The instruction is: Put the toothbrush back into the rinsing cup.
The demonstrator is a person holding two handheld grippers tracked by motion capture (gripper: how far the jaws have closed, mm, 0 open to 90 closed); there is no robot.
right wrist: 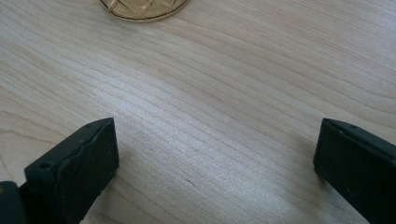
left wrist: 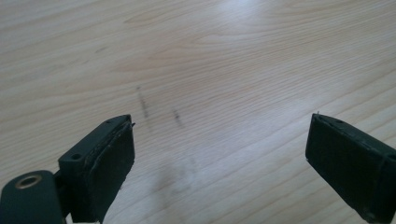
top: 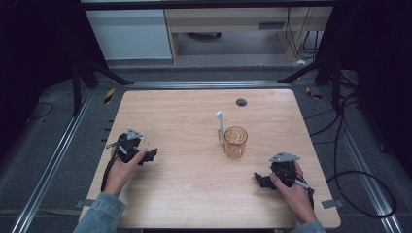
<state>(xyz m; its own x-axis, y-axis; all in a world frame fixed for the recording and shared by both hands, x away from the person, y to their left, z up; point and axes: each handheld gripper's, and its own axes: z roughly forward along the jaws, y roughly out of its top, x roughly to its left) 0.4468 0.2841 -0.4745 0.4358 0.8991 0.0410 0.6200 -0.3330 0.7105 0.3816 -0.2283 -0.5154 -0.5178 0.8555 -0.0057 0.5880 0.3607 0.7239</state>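
An amber glass cup (top: pixel 235 141) stands upright right of the table's middle, with a white toothbrush (top: pixel 220 123) leaning up out of it, head at the top. The cup's patterned base (right wrist: pixel 142 8) shows at the top edge of the right gripper view. My left gripper (top: pixel 151 155) rests on the wood at the left, held by a hand, its jaws wide apart over bare table (left wrist: pixel 219 140). My right gripper (top: pixel 260 180) lies at the front right, also open with nothing between its fingers (right wrist: pixel 215 154), pointing left toward the cup.
The light wooden table (top: pixel 194 194) has a round black cable grommet (top: pixel 241 102) near its far edge. Black cables (top: pixel 350 184) trail on the floor at the right. Dark frame legs (top: pixel 92 73) stand behind the table's corners.
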